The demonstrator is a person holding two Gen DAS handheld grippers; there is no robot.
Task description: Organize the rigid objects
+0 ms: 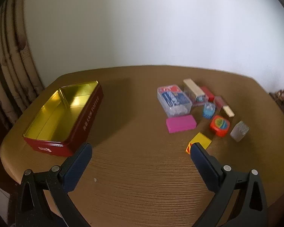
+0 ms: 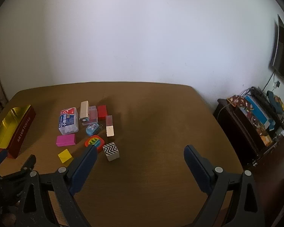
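An open red tin (image 1: 66, 124) with a gold inside lies at the left of the wooden table (image 1: 142, 170); it holds nothing. To its right sits a cluster: a clear plastic box (image 1: 173, 100), a pink block (image 1: 180, 123), a yellow block (image 1: 202, 140), an orange round case (image 1: 220, 125) and a zigzag-patterned cube (image 1: 239, 130). My left gripper (image 1: 140, 149) is open above bare table between tin and cluster. The right gripper (image 2: 140, 151) is open too, with the zigzag cube (image 2: 111, 151) and orange case (image 2: 94, 141) just beyond its left finger. The tin (image 2: 11, 130) shows at far left.
More small pieces lie behind: a cream bar (image 2: 84, 109), a red block (image 2: 102, 111), a blue oval case (image 2: 92, 129), a pink-and-gold stick (image 2: 109, 125). A dark cabinet (image 2: 242, 132) heaped with clutter stands right of the table. A white wall rises behind.
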